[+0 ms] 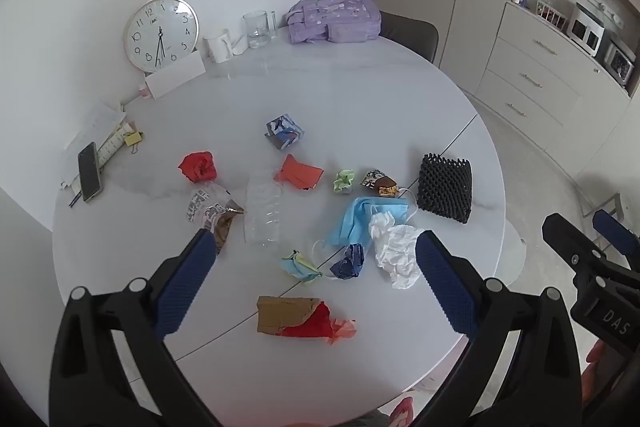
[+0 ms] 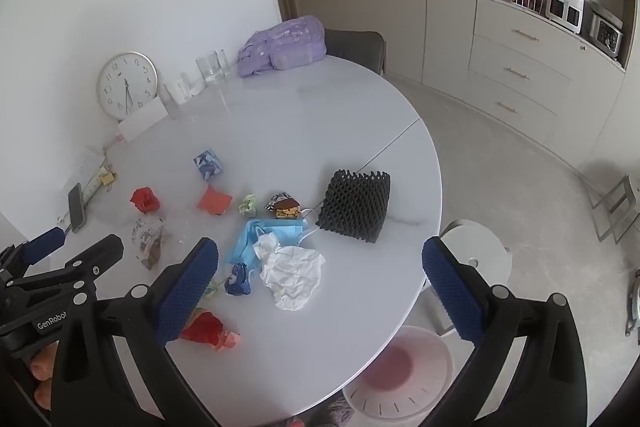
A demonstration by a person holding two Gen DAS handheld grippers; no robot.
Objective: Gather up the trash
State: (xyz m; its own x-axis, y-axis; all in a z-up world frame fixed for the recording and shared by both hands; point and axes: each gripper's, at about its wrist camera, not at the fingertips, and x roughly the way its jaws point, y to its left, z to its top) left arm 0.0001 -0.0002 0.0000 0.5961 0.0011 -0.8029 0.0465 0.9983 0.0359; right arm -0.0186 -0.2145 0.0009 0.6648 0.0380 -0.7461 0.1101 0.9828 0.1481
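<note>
Several bits of trash lie on the round white table point(image 1: 360, 99): a crumpled white tissue point(image 1: 396, 251), a blue face mask point(image 1: 360, 219), a black foam net point(image 1: 444, 187), a crushed clear bottle point(image 1: 262, 213), a red paper ball point(image 1: 198, 167) and a brown and red torn carton point(image 1: 296, 317). My left gripper point(image 1: 312, 247) hovers open above the near pile, holding nothing. In the right wrist view my right gripper point(image 2: 320, 255) is open over the tissue point(image 2: 292, 275) and table edge. A pale bin point(image 2: 400, 375) sits on the floor below the table edge.
A wall clock point(image 1: 160, 33), mugs point(image 1: 218, 45), a glass point(image 1: 256, 29) and a purple backpack point(image 1: 332, 17) stand at the table's far side. A phone point(image 1: 89, 171) and papers lie at left. A white stool point(image 2: 476, 251) stands beside the table; cabinets point(image 2: 516, 75) line the right.
</note>
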